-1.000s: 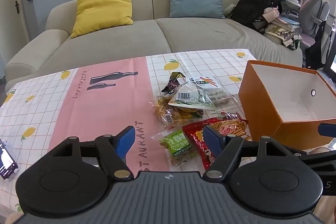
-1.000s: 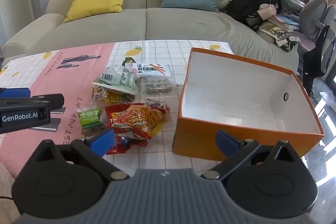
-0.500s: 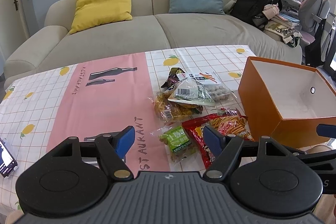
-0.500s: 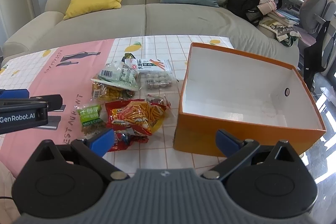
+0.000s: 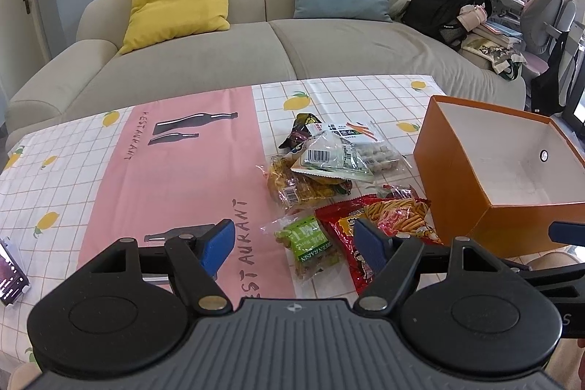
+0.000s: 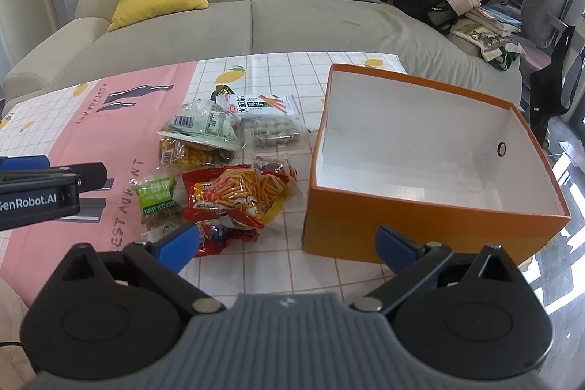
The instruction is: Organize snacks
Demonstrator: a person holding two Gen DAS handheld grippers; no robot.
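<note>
Snack packets, one cluster, on the counter just left of the orange box. Seven packets can be counted, several overlapping:
- Green raisin packet, one; long axis runs near-to-far, print reading sideways.
- Red packet of orange sticks, one; long axis slanted from near-left to far-right, lying over a smaller red wrapper, which is partly covered.
- Yellow-filled clear packet, one, under a pale green packet with a barcode.
- Clear tray pack of round pieces, one, white label at the far end.
- Dark packet, one, mostly hidden behind the others; contents unreadable.
- A small dark item in clear wrap beside the red packet is too indistinct to identify and is left uncounted.

Orange box: one, open top, white inside, a round hole in its right wall; nothing visible within.

Left claw: blue pads apart, holding nothing, above the raisin packet's near end. Right claw: pads wide apart, holding nothing, over the counter between the red wrapper and the box's near wall.

Phone: one, cut off at the left edge.
</note>
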